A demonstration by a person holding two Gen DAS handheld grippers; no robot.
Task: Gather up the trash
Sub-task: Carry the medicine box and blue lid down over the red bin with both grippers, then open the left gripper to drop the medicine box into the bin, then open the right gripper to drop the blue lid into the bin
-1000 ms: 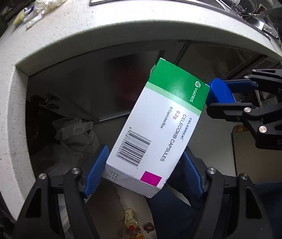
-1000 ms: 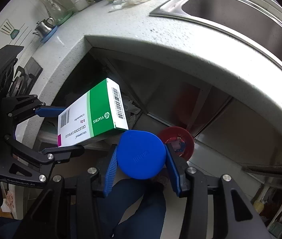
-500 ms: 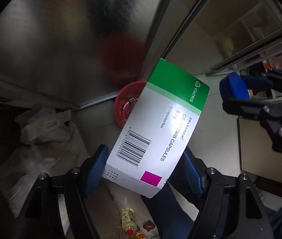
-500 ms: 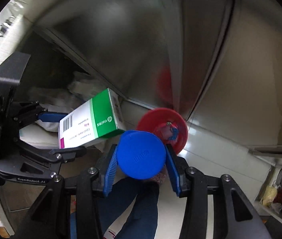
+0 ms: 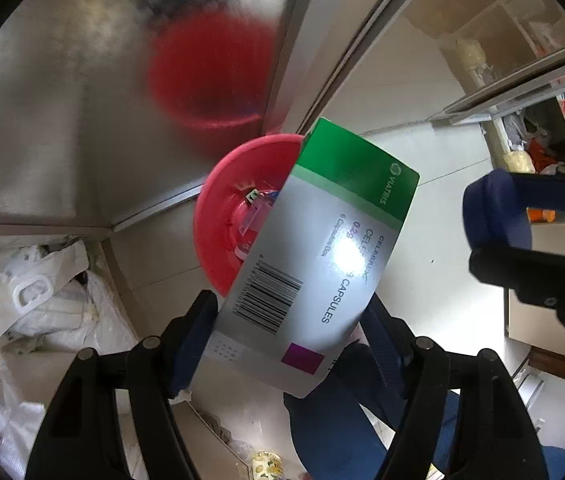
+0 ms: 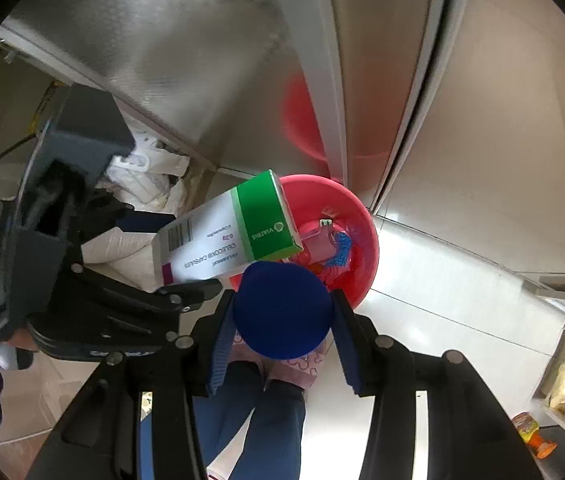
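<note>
Two white sacks beside red basin.

A green-and-white cardboard medicine box has a smooth, slightly glossy face that catches a bright glare. The round blue plastic lid looks smooth and matt. The red plastic basin on the floor is shiny. Behind it, the brushed metal cabinet panel is satin and mirrors the basin as a soft red blur. The pale tiled floor is glossy. White plastic bags look thin and crumpled.
</note>
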